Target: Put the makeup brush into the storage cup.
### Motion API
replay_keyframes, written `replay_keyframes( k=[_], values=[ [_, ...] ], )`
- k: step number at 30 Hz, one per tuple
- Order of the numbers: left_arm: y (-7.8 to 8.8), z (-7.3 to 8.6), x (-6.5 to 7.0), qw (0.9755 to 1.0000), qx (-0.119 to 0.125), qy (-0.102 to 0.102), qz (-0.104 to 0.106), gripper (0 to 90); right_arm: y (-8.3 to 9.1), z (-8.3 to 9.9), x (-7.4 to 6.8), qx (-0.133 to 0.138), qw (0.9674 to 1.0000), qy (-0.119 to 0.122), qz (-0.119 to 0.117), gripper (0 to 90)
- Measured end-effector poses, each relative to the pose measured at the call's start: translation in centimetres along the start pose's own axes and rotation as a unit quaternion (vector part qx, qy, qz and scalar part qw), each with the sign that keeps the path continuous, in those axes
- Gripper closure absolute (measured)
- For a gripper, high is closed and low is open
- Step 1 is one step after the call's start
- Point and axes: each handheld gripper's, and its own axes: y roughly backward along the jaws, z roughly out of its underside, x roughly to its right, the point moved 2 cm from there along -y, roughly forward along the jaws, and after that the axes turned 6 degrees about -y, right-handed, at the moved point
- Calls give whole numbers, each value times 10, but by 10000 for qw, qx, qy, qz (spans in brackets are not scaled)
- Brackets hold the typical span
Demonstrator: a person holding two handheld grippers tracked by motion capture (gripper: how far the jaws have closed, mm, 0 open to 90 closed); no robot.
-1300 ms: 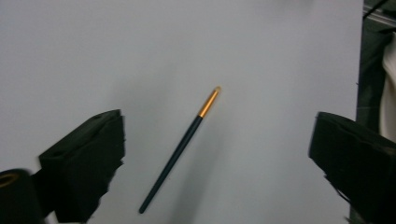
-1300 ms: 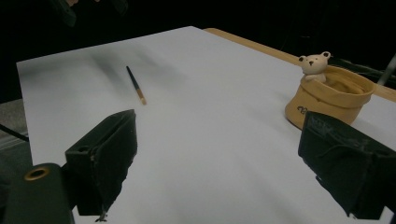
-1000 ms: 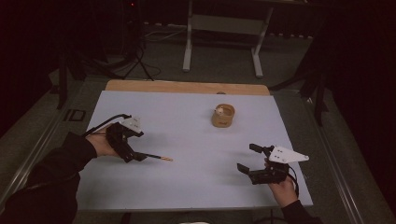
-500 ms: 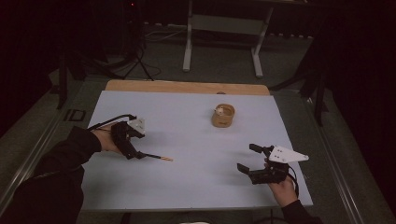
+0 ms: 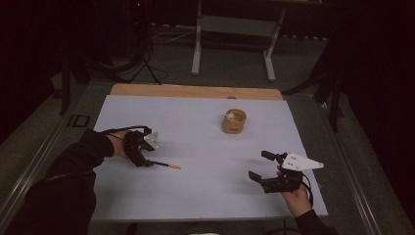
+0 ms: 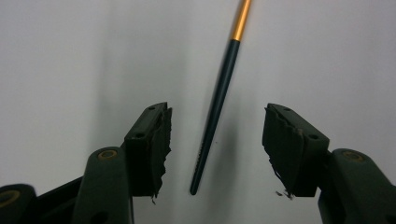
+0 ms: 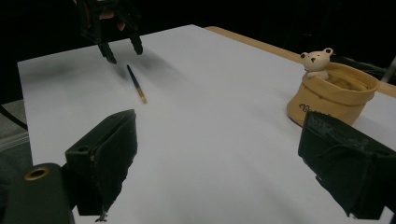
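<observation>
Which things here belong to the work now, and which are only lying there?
In use:
- pen, lying on the white table
- left gripper, jaws just closing around it, pads not touching

Idle:
- tan pouch with a bear figure
- right gripper, open

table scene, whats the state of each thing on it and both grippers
pen: lying flat on the table, between the left gripper's jaws, not touched by either pad
left gripper: jaws have just been closing, not yet on the pen
right gripper: jaws wide apart, nothing between them
pouch: standing upright, mouth open, a small bear figure peeking out at its rim
table: covered by a white sheet
</observation>
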Motion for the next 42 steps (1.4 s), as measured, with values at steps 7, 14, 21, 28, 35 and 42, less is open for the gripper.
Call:
replay_keyframes(
  k=[7,14,21,28,35,42],
  values=[
    [-10,0,-3,9994,-172,-251,158,571,-1,0,0,-10,10000,-3,-9,119],
    [-19,-2,-4,9981,-156,-535,263,643,0,0,1,7,10000,-16,-2,119],
    [-28,-5,-6,9963,-375,-716,291,701,0,0,0,-7,10000,-4,3,119],
    [-33,-10,-9,9952,-517,-720,425,770,0,1,1,-28,10000,-32,8,119],
    [-34,-16,-7,9932,-742,-750,486,831,-1,1,0,-63,10000,-32,7,119],
    [-33,-27,-6,9944,-927,-170,478,840,0,0,1,-39,10000,-31,19,119]
  ],
)
